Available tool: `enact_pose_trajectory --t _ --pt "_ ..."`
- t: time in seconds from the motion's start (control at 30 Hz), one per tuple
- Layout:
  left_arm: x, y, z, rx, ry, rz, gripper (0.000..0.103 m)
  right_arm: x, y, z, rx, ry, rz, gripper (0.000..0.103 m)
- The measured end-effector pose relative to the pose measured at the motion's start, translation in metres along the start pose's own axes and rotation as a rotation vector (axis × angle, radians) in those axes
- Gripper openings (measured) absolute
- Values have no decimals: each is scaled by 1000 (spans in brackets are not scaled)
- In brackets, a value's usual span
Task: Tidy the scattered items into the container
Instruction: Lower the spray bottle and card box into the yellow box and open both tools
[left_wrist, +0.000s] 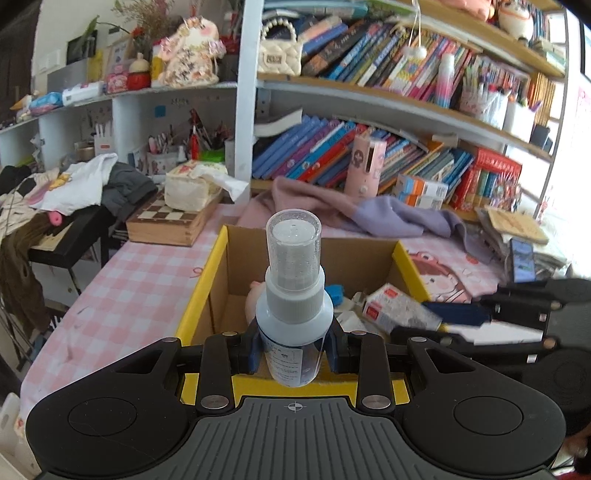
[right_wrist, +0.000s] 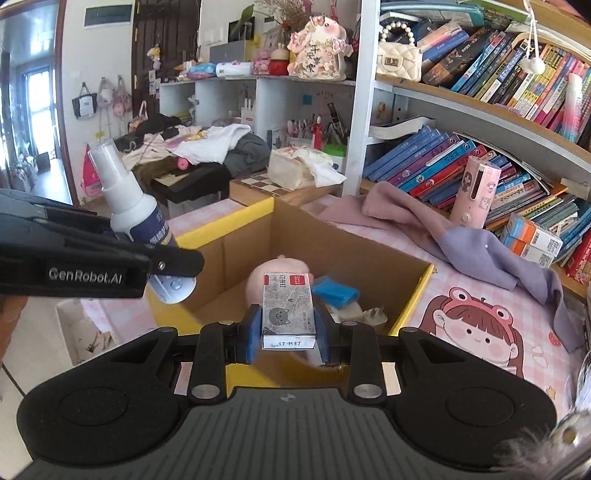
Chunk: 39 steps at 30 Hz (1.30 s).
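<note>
Both hands are hovering over the cardboard box (left_wrist: 369, 254), each claw loaded. The left gripper (left_wrist: 293, 354) is pinching a spray bottle (left_wrist: 293, 295) upright above the near rim; the right gripper (right_wrist: 288, 334) is squeezing a staple box (right_wrist: 288, 310) over the box's middle, a pink plush (right_wrist: 277, 267) lying at twelve o'clock beyond it and a blue item (right_wrist: 336, 291) at two. Best lowering each load inside the walls before letting go, one hand at a time, keeping the bottle from tipping outward.
</note>
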<state>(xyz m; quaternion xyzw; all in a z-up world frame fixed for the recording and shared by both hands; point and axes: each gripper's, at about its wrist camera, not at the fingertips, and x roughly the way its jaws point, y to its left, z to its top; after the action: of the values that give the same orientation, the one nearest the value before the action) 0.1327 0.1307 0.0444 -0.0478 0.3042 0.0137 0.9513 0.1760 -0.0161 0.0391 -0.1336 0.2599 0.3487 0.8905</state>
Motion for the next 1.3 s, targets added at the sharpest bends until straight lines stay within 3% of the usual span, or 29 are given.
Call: enact_pose_trajectory --t 0.37,0.53,0.73,0.9,1.03,1.07,1.3 --pt "82 8 15 107 213 -20 31 93 -43 38 -27 127 4 28" --pt "110 11 15 127 334 -52 31 133 -50 48 -73 208 23 28" --pt "134 14 12 106 419 -80 31 168 -56 50 -71 294 51 28" --pt "142 15 9 107 444 -82 31 177 -59 50 -47 321 58 29" --pt "140 15 9 95 432 -73 32 174 -66 54 3 289 46 32" --pt "138 15 9 98 420 -74 33 171 -68 55 27 277 53 39" --pt "113 10 18 86 310 -84 39 135 -74 59 95 196 51 39"
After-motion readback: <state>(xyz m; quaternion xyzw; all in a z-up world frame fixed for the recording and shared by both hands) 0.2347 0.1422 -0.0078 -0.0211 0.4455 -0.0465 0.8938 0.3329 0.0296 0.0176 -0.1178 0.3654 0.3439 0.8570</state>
